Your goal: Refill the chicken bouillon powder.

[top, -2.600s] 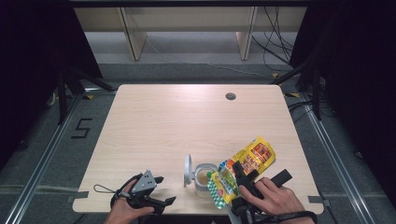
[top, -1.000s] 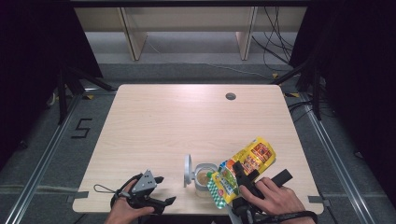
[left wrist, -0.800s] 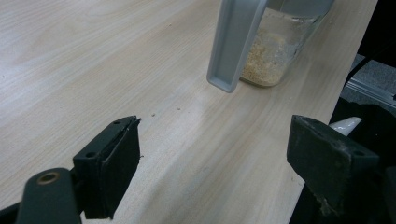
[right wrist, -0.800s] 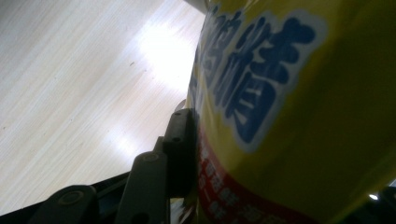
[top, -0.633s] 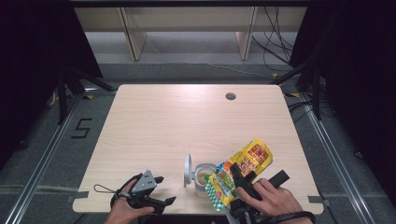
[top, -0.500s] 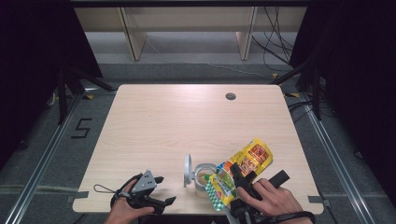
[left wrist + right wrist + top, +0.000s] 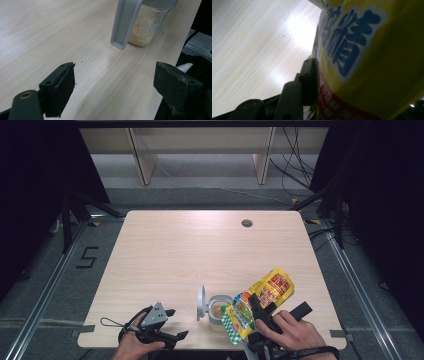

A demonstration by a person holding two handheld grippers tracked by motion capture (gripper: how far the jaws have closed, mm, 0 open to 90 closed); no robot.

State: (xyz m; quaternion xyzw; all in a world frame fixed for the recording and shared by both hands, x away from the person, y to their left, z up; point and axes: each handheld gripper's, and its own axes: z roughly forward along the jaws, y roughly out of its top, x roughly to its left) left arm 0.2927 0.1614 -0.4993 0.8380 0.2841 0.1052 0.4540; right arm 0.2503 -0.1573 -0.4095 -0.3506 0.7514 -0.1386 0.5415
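A yellow snack bag (image 7: pixel 260 302) is held tipped over an open jar (image 7: pixel 218 309) at the near edge of the tabletop (image 7: pixel 200 250), clamped in the right claw (image 7: pixel 257 312). In the right gripper view one black jaw is seen pressed flat against the bag's printed side (image 7: pixel 362 62); the other jaw is hidden behind the bag.

Compared with the frames of a second and more ago, the bag has been shifted slightly toward the jar, its lower, green-checked end now lying at the jar's rim; over the last half second almost nothing has been moved. This is read as the pour being lined up or already under way, though no falling contents can be made out.

The jar's hinged lid (image 7: pixel 200 301) is stood open on its left side. In the left gripper view a low layer of pale crumbs (image 7: pixel 140 32) is shown at the bottom of the glass, so the jar is judged far from full.

The left claw (image 7: pixel 172 325) is rested on the tabletop to the left of the jar, its jaws held well apart with nothing between them. It has been kept in the same place through all the frames, apparently on standby, perhaps for closing the lid.
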